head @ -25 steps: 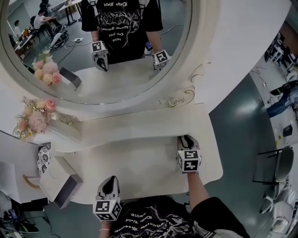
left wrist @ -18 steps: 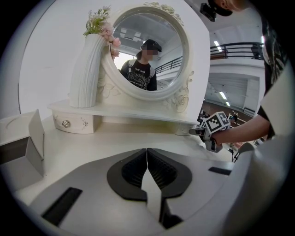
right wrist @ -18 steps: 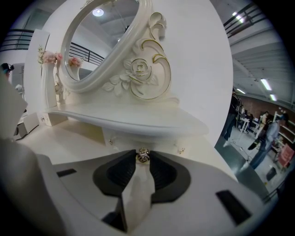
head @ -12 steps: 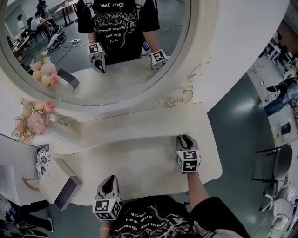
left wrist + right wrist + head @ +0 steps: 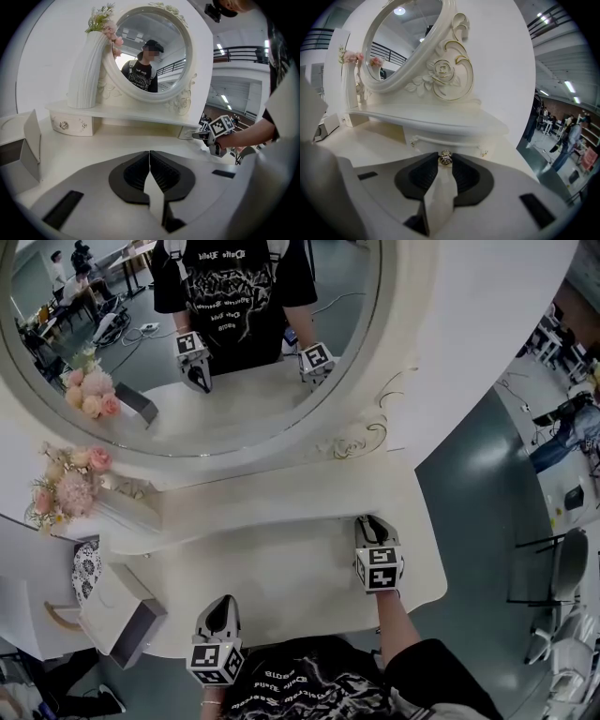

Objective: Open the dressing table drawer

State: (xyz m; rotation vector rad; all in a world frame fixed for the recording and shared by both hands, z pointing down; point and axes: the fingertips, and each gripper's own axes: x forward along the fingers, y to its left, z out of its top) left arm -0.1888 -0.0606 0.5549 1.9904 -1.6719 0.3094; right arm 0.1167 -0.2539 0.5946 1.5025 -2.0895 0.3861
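The white dressing table (image 5: pixel 281 577) has a raised shelf (image 5: pixel 281 498) with small drawers under its ends. In the right gripper view the right drawer's front (image 5: pixel 461 141) faces me and its small gold knob (image 5: pixel 445 158) sits pinched between the jaw tips. My right gripper (image 5: pixel 445 162) is shut on that knob; in the head view it (image 5: pixel 373 523) reaches under the shelf's right end, which hides the drawer. My left gripper (image 5: pixel 221 611) rests shut and empty over the table's front edge, its jaw tips (image 5: pixel 149 157) touching.
A round carved mirror (image 5: pixel 187 343) stands behind the shelf. A ribbed white vase (image 5: pixel 86 70) with pink flowers (image 5: pixel 67 484) stands on the shelf's left end, above the left drawer (image 5: pixel 70 125). An open box (image 5: pixel 122 615) sits at the table's left. Grey floor (image 5: pixel 478 484) lies to the right.
Both grippers have stayed where they were, the right one still on the knob. Only the head view has drifted slightly and people in the mirror's reflection moved.
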